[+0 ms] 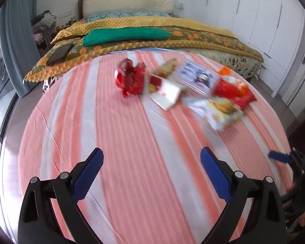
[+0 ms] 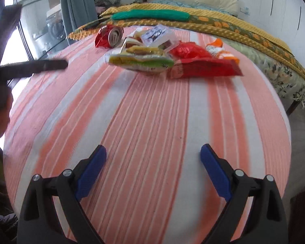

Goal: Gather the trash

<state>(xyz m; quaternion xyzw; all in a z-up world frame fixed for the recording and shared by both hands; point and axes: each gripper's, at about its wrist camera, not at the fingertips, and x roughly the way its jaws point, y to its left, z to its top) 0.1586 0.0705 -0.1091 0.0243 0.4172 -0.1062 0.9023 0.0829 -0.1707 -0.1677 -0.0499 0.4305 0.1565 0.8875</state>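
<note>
Seemingly nothing is being collected yet: both the left gripper (image 1: 151, 158) and right gripper (image 2: 153, 154) are hovering apart and empty, while wrappers (image 2: 141, 61) and a can (image 2: 114, 36) are lying toward the bed's (image 2: 152, 111) far middle.

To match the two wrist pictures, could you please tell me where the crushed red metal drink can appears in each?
Left wrist view: the crushed red metal drink can lies upper centre, at the trash pile's left end.
Right wrist view: the can lies upper left, its silver end facing the camera.
Shared landmark: the long green cushion behind it.
</note>
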